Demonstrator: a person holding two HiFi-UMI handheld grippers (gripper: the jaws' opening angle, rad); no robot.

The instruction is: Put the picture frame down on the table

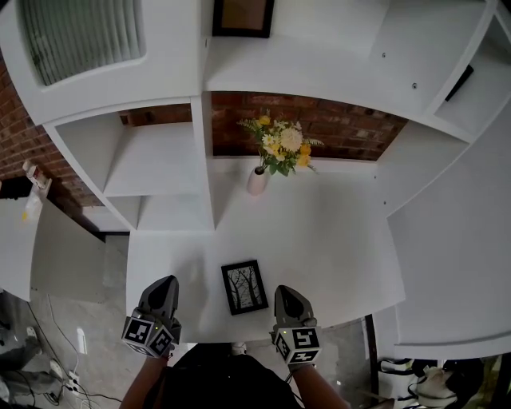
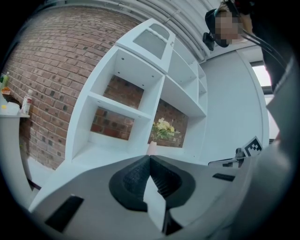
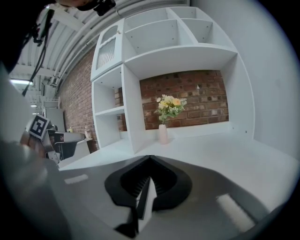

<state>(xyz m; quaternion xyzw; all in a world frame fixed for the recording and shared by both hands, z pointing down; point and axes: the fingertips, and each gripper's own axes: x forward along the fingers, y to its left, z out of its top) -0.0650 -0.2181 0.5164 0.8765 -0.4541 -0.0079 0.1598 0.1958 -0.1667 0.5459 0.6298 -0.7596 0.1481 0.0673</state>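
A small black picture frame (image 1: 243, 287) with a tree print lies flat on the white table (image 1: 335, 248), near its front edge. My left gripper (image 1: 163, 283) hangs just off the table's front left corner, to the left of the frame and apart from it. My right gripper (image 1: 287, 292) is just right of the frame, over the front edge, not touching it. In the left gripper view the jaws (image 2: 149, 157) meet at the tips with nothing between them. The right gripper view shows its jaws (image 3: 150, 157) closed together and empty. Neither gripper view shows the frame.
A pale vase of yellow and white flowers (image 1: 258, 180) stands at the back of the table against the brick wall. White shelf compartments (image 1: 156, 164) rise on the left and above. Another dark frame (image 1: 243, 16) stands on an upper shelf. A white side panel (image 1: 447, 240) bounds the right.
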